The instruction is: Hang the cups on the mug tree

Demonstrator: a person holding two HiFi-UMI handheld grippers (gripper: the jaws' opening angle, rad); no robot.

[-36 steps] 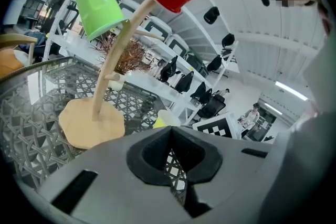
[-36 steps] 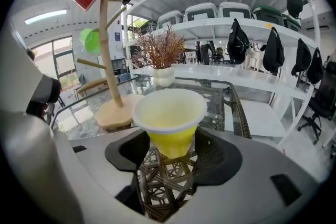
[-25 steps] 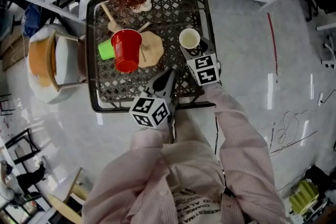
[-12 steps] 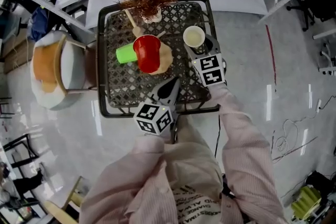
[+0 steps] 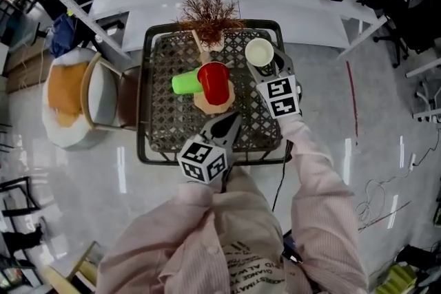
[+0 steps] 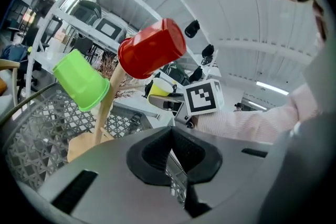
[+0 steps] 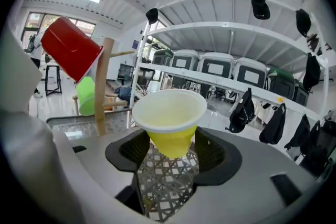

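Bare pale wood, matt: mug tree (image 7: 101, 86). Smooth plastic, slight sheen: red cup (image 6: 151, 55), green cup (image 6: 81, 80), yellow cup (image 7: 170, 123) (white inside). Dark metal frame, woven lattice top: surface (image 5: 165, 127). Glossy, reflective: floor (image 5: 358, 79). Matt grey shells, black ribbed jaws: left gripper (image 6: 170, 155), right gripper (image 7: 169, 152).

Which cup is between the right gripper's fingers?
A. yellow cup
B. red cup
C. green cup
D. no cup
A: the right gripper grips the yellow cup; the red cup and green cup hang on the mug tree.
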